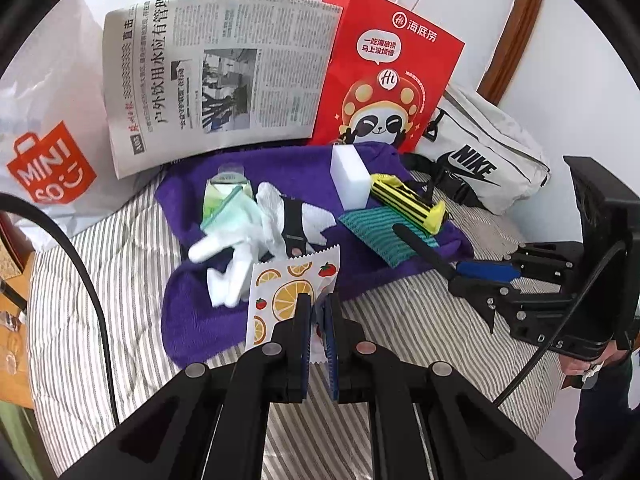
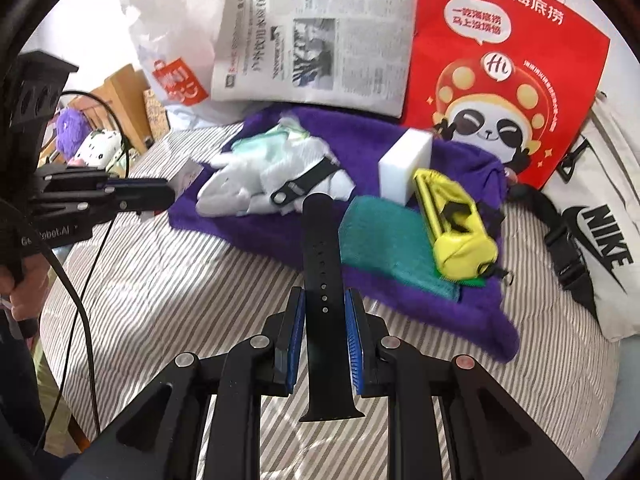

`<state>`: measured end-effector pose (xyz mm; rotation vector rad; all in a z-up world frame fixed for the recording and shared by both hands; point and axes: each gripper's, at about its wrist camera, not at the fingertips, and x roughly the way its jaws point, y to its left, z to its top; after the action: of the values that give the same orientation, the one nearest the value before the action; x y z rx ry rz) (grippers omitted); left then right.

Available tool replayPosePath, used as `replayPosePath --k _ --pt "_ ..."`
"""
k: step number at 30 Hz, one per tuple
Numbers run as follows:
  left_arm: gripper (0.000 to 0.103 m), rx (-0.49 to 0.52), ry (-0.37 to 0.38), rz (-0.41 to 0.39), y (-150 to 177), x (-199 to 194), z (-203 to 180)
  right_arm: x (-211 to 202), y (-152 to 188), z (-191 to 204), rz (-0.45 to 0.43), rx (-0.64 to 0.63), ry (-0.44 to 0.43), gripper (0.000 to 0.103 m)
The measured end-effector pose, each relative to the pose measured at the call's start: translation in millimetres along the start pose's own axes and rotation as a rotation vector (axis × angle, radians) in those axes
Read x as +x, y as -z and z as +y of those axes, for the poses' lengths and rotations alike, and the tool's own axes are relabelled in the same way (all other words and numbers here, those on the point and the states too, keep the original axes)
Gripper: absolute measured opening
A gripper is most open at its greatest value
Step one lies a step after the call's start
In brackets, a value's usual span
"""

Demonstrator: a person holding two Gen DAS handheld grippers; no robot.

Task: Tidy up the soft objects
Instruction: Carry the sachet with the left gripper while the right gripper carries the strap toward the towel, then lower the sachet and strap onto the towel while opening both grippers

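My left gripper is shut on a white packet printed with oranges and strawberries, held above the purple towel. My right gripper is shut on a black watch strap, held over the striped bedding; the strap and right gripper also show in the left wrist view. On the towel lie a white glove with a black strap, a white sponge block, a yellow pouch and a teal cloth.
A newspaper, a red panda paper bag, a white Nike bag and a white Miniso plastic bag stand along the wall. A green packet lies by the glove. Striped bedding covers the bed.
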<state>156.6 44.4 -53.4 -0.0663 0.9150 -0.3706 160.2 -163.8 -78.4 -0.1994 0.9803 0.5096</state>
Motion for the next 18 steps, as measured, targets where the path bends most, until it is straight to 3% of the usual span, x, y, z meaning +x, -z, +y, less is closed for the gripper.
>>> replayPosePath --k 18 --pt "0.007 0.004 -0.001 0.020 -59 51 14 53 -63 -33 0.012 0.039 0.006 0.020"
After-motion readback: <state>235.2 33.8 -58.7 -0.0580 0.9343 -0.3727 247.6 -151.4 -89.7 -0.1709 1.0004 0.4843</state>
